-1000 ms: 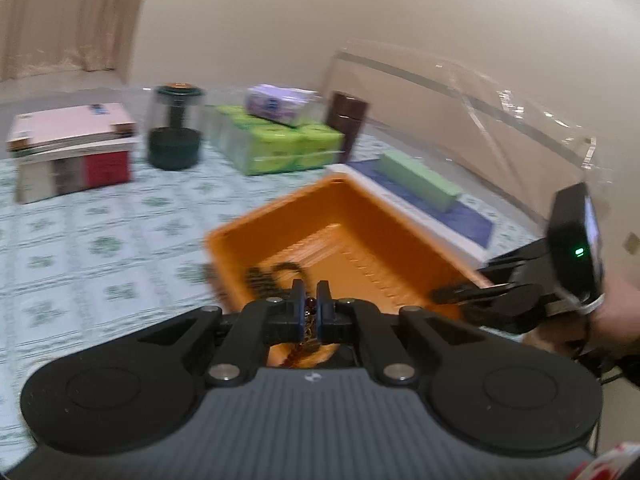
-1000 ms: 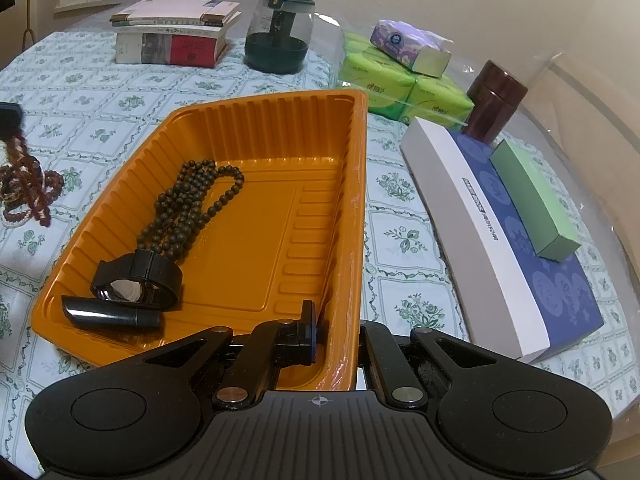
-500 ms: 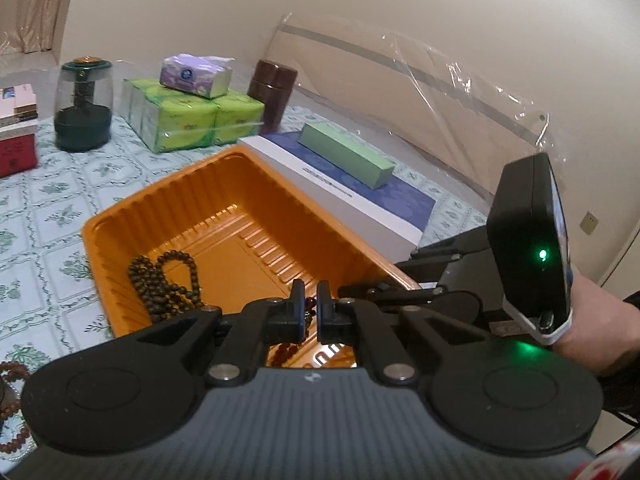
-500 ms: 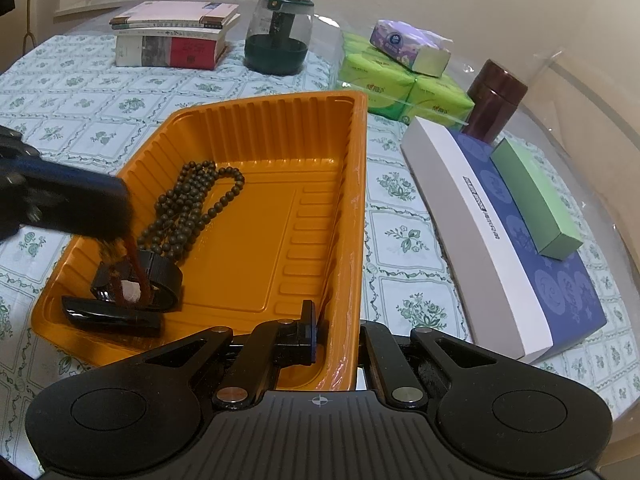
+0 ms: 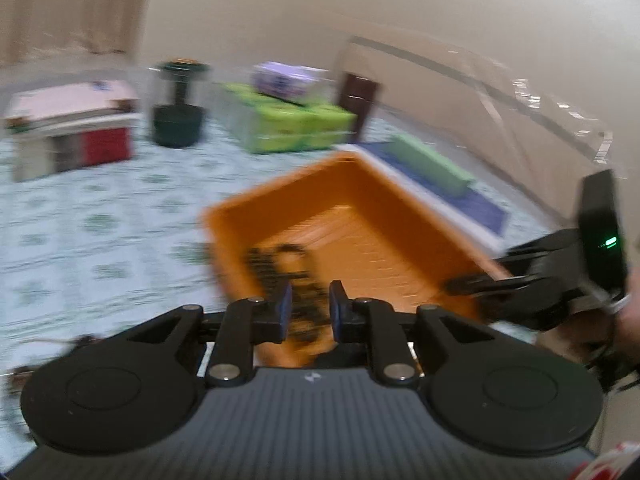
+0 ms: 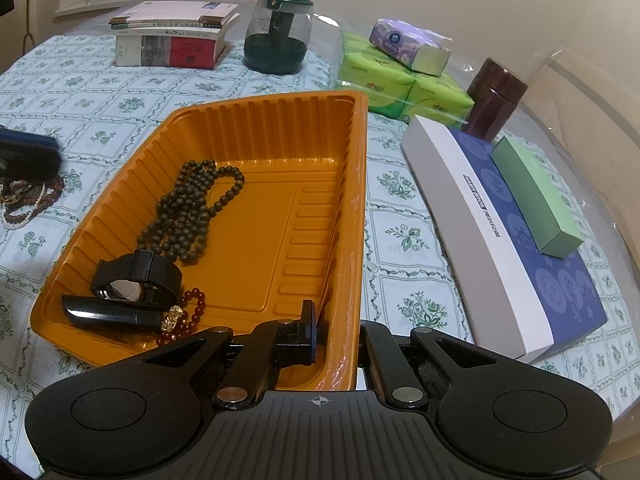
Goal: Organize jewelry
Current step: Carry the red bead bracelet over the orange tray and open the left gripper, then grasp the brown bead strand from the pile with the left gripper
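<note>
- Two tools are mine to run over a worktop point(image 6: 100, 92) under a floral cloth.
- My orange tray point(image 6: 256, 128) lies at the middle of it, a long white and blue box point(image 6: 480, 216) just right of it, stacked books point(image 6: 172, 36) far left.
- My right tool point(image 6: 336, 332) is clamped tight on the tray's near right wall.
- My left tool point(image 5: 307, 312) has just been opening; its pads stand a little apart with nothing pinched, though that view is blurred.
- Dark beads point(image 6: 192, 208) lie in the tray's left half, a black watch point(image 6: 136, 276) nearer.
- Nearest sits a red bead bracelet point(image 6: 186, 316), touching the watch.
- More beads point(image 6: 28, 200) lie on the cloth left of the tray.
</note>
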`<control>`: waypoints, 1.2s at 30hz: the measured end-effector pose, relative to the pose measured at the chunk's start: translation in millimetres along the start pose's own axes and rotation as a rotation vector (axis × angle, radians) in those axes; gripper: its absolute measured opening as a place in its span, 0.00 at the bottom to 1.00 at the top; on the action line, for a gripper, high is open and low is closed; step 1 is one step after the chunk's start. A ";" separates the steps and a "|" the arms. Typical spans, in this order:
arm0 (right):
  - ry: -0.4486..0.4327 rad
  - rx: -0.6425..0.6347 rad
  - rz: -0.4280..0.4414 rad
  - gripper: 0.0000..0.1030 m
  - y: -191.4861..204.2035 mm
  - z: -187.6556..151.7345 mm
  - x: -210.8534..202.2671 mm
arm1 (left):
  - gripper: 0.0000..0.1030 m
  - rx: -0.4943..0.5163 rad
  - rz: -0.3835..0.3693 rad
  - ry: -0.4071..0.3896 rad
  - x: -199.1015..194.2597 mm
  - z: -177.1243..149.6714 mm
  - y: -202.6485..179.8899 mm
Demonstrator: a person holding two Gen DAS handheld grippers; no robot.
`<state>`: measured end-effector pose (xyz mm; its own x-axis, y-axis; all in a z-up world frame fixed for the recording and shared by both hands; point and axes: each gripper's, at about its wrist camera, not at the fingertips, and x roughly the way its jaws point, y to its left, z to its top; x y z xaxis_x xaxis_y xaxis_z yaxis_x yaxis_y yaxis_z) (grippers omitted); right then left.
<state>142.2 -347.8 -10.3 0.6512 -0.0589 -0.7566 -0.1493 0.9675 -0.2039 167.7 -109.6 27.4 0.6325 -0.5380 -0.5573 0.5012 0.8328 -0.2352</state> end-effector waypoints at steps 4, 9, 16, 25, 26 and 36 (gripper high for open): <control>0.000 0.000 0.001 0.04 -0.3 -0.1 -0.1 | 0.21 0.025 0.175 -0.014 -27.4 -20.3 32.9; 0.001 0.007 0.000 0.05 -1.9 -1.3 0.5 | 0.25 -0.004 0.327 0.000 -57.3 -53.8 73.0; 0.003 0.000 -0.006 0.05 -0.8 -0.6 -0.6 | 0.27 -0.049 0.455 0.030 -77.4 -86.8 114.2; 0.008 -0.006 -0.012 0.05 0.3 0.3 -0.9 | 0.27 -0.076 0.490 0.051 -62.6 -96.1 135.3; 0.008 -0.006 -0.012 0.05 0.3 0.2 -0.8 | 0.27 -0.087 0.491 0.051 -59.1 -94.7 137.7; 0.011 -0.006 -0.013 0.05 0.5 0.5 0.0 | 0.19 -0.058 0.513 0.111 -29.7 -92.1 151.2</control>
<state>142.5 -347.1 -10.0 0.6448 -0.0742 -0.7608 -0.1458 0.9651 -0.2176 170.3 44.3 -65.0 0.7202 -0.0448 -0.6924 0.1080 0.9930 0.0481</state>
